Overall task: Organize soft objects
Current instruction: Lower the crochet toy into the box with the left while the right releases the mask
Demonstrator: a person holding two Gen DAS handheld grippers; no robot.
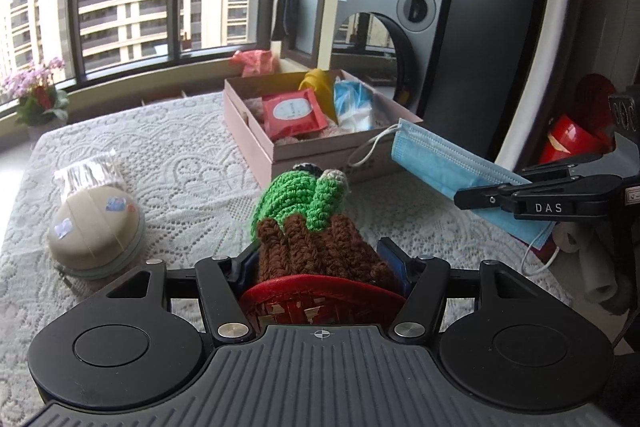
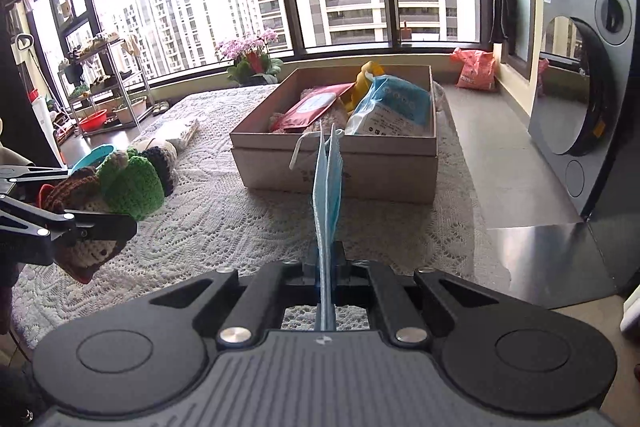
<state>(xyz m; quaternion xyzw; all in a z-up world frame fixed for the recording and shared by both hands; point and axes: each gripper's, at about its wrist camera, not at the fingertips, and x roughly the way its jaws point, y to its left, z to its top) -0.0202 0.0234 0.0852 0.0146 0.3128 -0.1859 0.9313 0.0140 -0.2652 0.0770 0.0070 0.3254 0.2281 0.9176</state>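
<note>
My left gripper (image 1: 320,259) is shut on a crocheted doll (image 1: 308,223) with green and brown yarn, held above the lace-covered table (image 1: 168,155). The doll also shows in the right wrist view (image 2: 120,187). My right gripper (image 2: 326,259) is shut on a blue face mask (image 2: 327,187), held edge-on in front of the pink cardboard box (image 2: 340,163). In the left wrist view the mask (image 1: 444,163) hangs from the right gripper (image 1: 472,197) beside the box (image 1: 256,143). The box holds a red wipes pack (image 1: 294,113), a blue-white pack (image 1: 354,105) and a yellow item (image 1: 318,83).
A beige dome-shaped case (image 1: 96,231) and a clear bag of cotton swabs (image 1: 86,175) lie on the table's left. A washing machine (image 2: 584,75) stands at the right. A flower pot (image 2: 252,59) and a pink bag (image 2: 474,69) sit by the window.
</note>
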